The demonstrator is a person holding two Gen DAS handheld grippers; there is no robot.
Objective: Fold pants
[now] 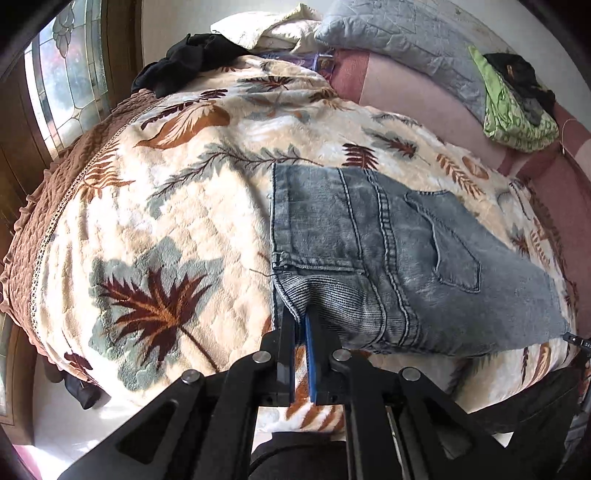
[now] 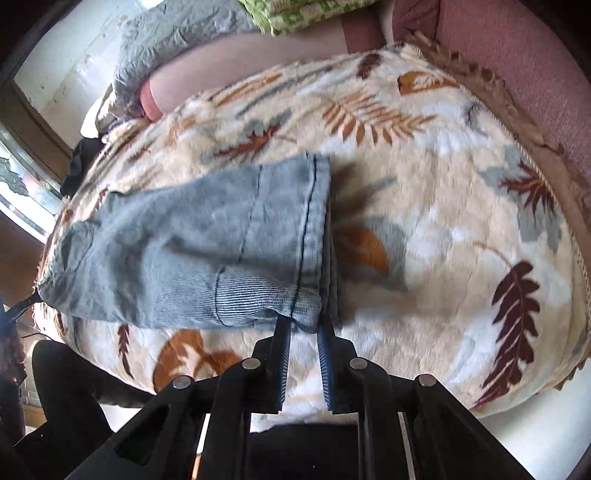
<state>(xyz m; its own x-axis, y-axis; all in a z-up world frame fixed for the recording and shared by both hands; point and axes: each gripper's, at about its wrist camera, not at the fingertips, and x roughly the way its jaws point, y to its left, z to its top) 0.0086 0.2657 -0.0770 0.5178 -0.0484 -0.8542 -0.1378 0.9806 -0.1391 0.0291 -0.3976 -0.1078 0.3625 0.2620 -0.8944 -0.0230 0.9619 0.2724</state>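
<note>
Both grippers pinch the near edge of the jeans: the left gripper is clamped on the waistband corner and the right gripper on the folded corner at the other end. Faded blue, doubled over with a back pocket up, the jeans lie on a leaf-print blanket with bare blanket around and a gray pillow beyond.

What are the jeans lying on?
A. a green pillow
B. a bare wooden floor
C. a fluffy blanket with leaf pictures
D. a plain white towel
C: the grey-blue jeans lie spread on a cream fleece blanket printed with brown, orange and grey leaves, and the same leaf pattern shows all around them in the right wrist view too.
</note>
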